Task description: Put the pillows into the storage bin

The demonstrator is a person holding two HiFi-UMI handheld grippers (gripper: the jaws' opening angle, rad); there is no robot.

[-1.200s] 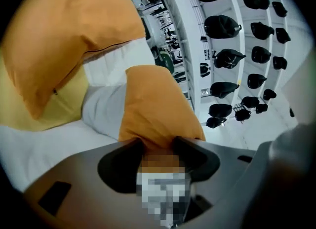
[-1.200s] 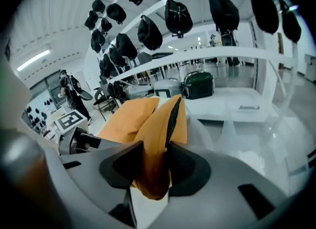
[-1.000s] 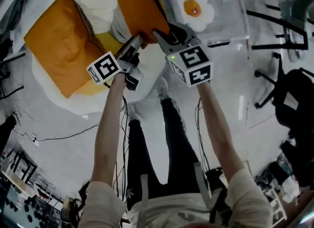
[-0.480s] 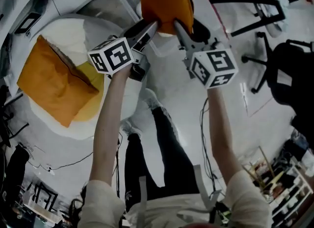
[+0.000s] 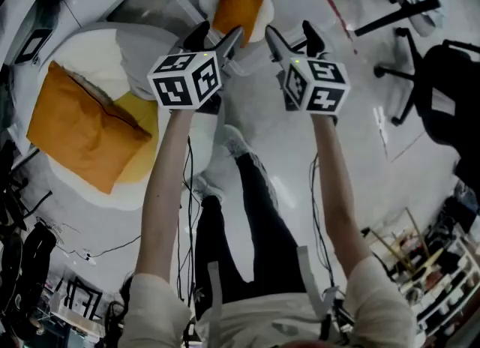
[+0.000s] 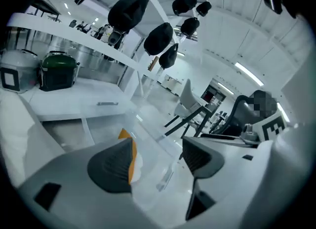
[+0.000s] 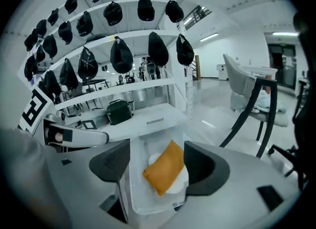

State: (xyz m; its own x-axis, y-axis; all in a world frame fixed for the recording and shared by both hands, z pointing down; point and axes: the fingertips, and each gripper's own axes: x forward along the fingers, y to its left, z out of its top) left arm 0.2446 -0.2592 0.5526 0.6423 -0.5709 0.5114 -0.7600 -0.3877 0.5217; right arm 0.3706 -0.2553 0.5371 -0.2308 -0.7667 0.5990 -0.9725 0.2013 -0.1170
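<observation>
One orange pillow [image 7: 165, 172] inside storage bin [image 7: 135, 176], apparently below its rim

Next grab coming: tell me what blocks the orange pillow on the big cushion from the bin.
Nothing visible does. That pillow lies uncovered on the cushion, and the bin is open, with a second pillow already inside.

Orange pillow [image 7: 164, 168]: matt woven cloth, softly creased. Storage bin [image 7: 139, 198]: clear glossy plastic, smooth-walled (contents visible through the sides). White pillow [image 7: 153, 159] beneath: soft matt fabric. Second orange pillow [image 5: 82, 125]: same matt cloth, dark seam line along one edge. Large white cushion [image 5: 94, 45] under it: soft matt fabric with a yellow patch. Floor [image 5: 300, 166]: smooth, pale, glossy, streaked with light reflections. Sleeves [image 5: 379, 301]: pale matt cloth. Trousers [image 5: 255, 249]: dark matt cloth.
</observation>
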